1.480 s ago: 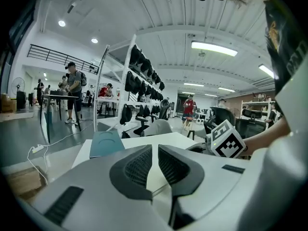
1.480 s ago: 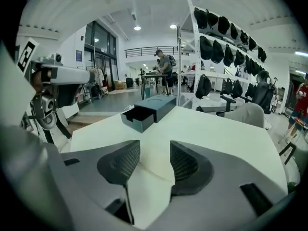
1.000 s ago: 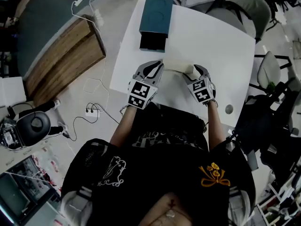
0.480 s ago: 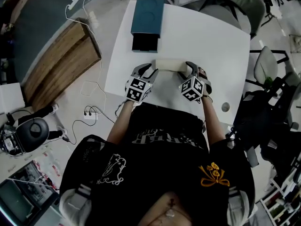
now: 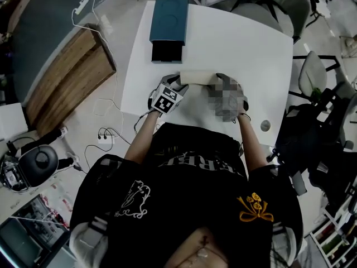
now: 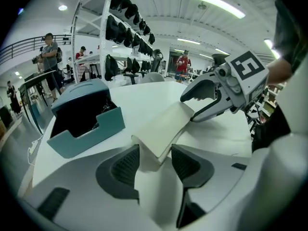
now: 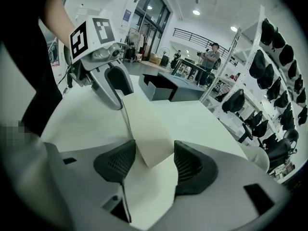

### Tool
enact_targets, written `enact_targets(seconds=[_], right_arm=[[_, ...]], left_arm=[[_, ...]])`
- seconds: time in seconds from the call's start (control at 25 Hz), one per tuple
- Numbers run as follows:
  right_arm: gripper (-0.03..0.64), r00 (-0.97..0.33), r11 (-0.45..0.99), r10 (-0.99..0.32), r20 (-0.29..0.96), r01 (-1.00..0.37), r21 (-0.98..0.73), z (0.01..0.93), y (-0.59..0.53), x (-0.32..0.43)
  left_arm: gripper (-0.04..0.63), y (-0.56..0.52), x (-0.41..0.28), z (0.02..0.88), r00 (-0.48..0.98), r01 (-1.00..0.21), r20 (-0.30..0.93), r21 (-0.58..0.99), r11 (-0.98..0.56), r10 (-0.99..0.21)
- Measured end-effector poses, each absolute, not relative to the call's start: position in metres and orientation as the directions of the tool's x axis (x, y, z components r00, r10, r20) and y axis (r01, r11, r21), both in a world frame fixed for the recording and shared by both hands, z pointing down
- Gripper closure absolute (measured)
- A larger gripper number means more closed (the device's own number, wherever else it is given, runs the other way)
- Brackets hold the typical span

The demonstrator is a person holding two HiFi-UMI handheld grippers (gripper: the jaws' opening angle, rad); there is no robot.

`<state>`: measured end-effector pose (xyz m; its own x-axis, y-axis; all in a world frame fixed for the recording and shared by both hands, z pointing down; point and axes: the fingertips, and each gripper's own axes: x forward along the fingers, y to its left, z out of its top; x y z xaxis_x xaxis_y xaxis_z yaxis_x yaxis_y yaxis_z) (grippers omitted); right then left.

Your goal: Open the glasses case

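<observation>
A cream glasses case [image 5: 198,78] lies shut on the white table [image 5: 251,43], near its front edge. My left gripper [image 5: 179,85] is at the case's left end. Its jaws have just been opening and now stand wide around that end [image 6: 166,124], pads not pressing. My right gripper [image 5: 219,80], partly under a mosaic patch, is at the right end. Its jaws have been closing a little, with the case's end [image 7: 147,126] between them and a sliver of gap at one pad. Each gripper shows in the other's view: right gripper [image 6: 207,100], left gripper [image 7: 113,85].
A teal box [image 5: 169,18] with an open dark front [image 5: 166,51] stands at the table's far left, also seen as the teal box [image 6: 82,119]. Office chairs [image 5: 318,77] stand to the right. A wooden platform [image 5: 67,77] and cables lie on the floor at left.
My left gripper has come down to the case's left end and its jaws have spread around it. The right gripper has stayed at the right end.
</observation>
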<state>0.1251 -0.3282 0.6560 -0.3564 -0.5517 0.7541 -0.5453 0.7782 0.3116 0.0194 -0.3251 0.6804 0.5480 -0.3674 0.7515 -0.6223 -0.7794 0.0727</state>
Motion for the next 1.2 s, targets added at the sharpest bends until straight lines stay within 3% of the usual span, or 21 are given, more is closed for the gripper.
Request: enact_targets(seconds=[0.36,0.48,0.52,0.72,1.2], right_arm=[[0.393,-0.399,0.789,-0.496,0.772,-0.577,0.209,0.649,-0.329,0.127],[0.542,-0.403,0.731,-0.554,0.728,-0.654,0.195,0.636,-0.338,0.133],[0.555,-0.398,0.714,-0.576,0.714,-0.671,0.202,0.632,-0.341,0.135],[0.514,-0.393,0.703,-0.583,0.711,-0.683,0.198,0.629,-0.353,0.145],[0.546,-0.413,0.646,-0.658,0.629,-0.739,0.19,0.609,-0.427,0.131]], left_arm=[[0.383,-0.333,0.024,0.682,0.532,-0.548,0.773,0.004,-0.836,-0.345],[0.394,-0.333,0.029,0.685,0.507,-0.477,0.794,-0.066,-0.877,-0.335],[0.396,-0.333,0.03,0.686,0.5,-0.448,0.8,-0.087,-0.89,-0.33],[0.4,-0.333,0.032,0.686,0.511,-0.405,0.803,-0.089,-0.91,-0.306],[0.417,-0.332,0.033,0.687,0.511,-0.402,0.807,-0.079,-0.912,-0.295]])
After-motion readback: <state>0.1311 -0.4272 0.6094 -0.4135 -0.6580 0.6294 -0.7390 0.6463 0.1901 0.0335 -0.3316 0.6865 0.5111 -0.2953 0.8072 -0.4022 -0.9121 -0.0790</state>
